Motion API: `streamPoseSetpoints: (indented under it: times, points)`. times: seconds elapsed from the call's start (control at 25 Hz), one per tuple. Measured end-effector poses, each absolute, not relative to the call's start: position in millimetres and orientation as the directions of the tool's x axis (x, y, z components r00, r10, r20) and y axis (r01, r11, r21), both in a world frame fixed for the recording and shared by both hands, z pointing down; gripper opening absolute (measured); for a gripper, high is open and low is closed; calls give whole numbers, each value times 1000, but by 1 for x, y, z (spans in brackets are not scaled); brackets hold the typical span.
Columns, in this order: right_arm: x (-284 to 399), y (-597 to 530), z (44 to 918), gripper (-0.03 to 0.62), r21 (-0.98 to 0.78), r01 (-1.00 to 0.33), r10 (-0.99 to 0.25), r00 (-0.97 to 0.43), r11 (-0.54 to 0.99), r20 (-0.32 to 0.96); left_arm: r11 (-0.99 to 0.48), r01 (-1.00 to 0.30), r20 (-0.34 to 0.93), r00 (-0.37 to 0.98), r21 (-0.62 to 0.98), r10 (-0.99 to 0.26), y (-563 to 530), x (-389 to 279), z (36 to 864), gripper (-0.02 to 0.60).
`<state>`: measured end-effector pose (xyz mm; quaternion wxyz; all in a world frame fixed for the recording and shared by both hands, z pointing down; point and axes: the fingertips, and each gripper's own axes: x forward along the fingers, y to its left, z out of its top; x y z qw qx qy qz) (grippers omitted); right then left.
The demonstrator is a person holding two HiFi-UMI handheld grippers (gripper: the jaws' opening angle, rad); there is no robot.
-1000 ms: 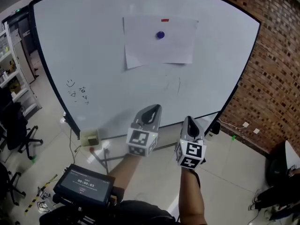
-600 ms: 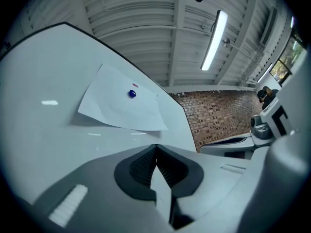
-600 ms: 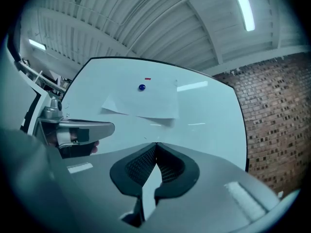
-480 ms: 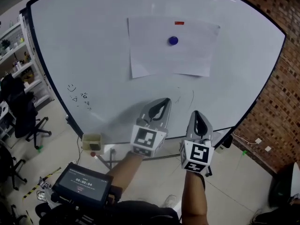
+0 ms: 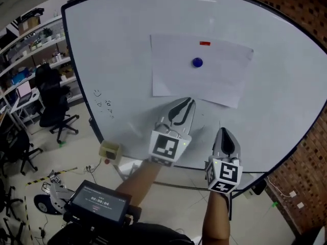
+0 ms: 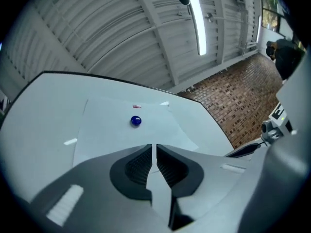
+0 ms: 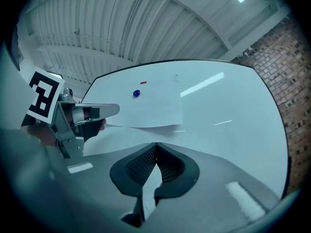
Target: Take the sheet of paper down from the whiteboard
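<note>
Sheet of paper (image 5: 219, 78) flat against the upper middle of the whiteboard (image 5: 117, 60), slightly tilted, pinned by a blue round magnet (image 5: 197, 62) near its centre and a red strip (image 5: 205, 43) at its top edge; all four edges are free, and bare board surrounds it on every side. The left gripper (image 5: 189, 101) points up at the board with its tip just under the sheet's lower edge, left of middle; contact cannot be judged. The right gripper (image 5: 223, 130) stands lower and to the right, apart from the sheet, over bare board. Both pairs of jaws are pressed together with nothing between them, as each gripper view shows. The head view alone shows the board's surroundings: pen doodles (image 5: 104, 104) and a small box (image 5: 109, 149) at lower left, shelves (image 5: 36, 52) and an office chair (image 5: 51, 98) well off to the left, a brick wall (image 5: 311, 19) at right, and a screen device (image 5: 99, 202) near the person's body. The right gripper view alone shows the sheet's lower edge standing off the board in a shallow curl, with the left gripper's tip near its left end. The left gripper view alone shows a ceiling light (image 6: 198, 23) above the board and the sheet's right lower corner lifting.
</note>
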<state>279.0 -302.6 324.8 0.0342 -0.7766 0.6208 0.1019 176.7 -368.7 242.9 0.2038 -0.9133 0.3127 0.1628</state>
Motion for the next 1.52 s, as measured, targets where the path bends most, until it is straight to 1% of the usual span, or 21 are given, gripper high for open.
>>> streamPoseSetpoints:
  times: [0.12, 0.16, 0.2, 0.28, 0.4, 0.64, 0.8, 0.88, 0.96, 1.08, 1.24, 1.36, 1.52]
  points:
    - [286, -303, 322, 14, 44, -985, -965, 156, -169, -210, -637, -698, -437, 709, -327, -553, -371, 175, 221, 14]
    - [288, -302, 322, 14, 40, -988, -967, 140, -152, -212, -607, -716, -439, 695, -345, -570, -372, 175, 214, 42]
    - [290, -302, 322, 14, 36, -990, -969, 126, -137, -212, -581, -728, -435, 684, -363, -586, -375, 177, 208, 87]
    - [294, -301, 324, 14, 27, -994, -972, 101, -110, -211, -548, -735, -401, 677, -398, -617, -383, 184, 201, 148]
    - [296, -305, 329, 14, 13, -997, -975, 72, -77, -211, -509, -736, -352, 667, -445, -657, -395, 187, 191, 201]
    - [305, -317, 333, 14, -36, -999, -976, 37, -30, -213, -457, -764, -359, 627, -455, -692, -406, 179, 170, 202]
    - [315, -322, 323, 19, -160, -984, -974, -37, 74, -226, -479, -740, -309, 648, -472, -696, -415, 194, 163, 202]
    - [315, -328, 320, 61, -211, -968, -970, -85, 134, -230, -481, -738, -302, 649, -472, -699, -421, 196, 163, 202]
    - [318, -332, 316, 78, -235, -959, -965, -99, 158, -243, -468, -745, -311, 640, -476, -703, -423, 196, 161, 201]
    - [323, -334, 308, 80, -258, -953, -958, -88, 161, -274, -456, -743, -319, 639, -490, -700, -425, 199, 157, 198]
    - [326, -337, 306, 84, -258, -952, -955, -88, 164, -284, -455, -752, -329, 633, -477, -701, -425, 200, 156, 185]
    - [326, -343, 302, 89, -258, -947, -950, -112, 190, -290, -440, -760, -335, 621, -478, -708, -428, 201, 154, 158]
    - [319, -343, 292, 117, -280, -927, -941, -162, 249, -298, -428, -771, -348, 608, -472, -713, -426, 200, 148, 153]
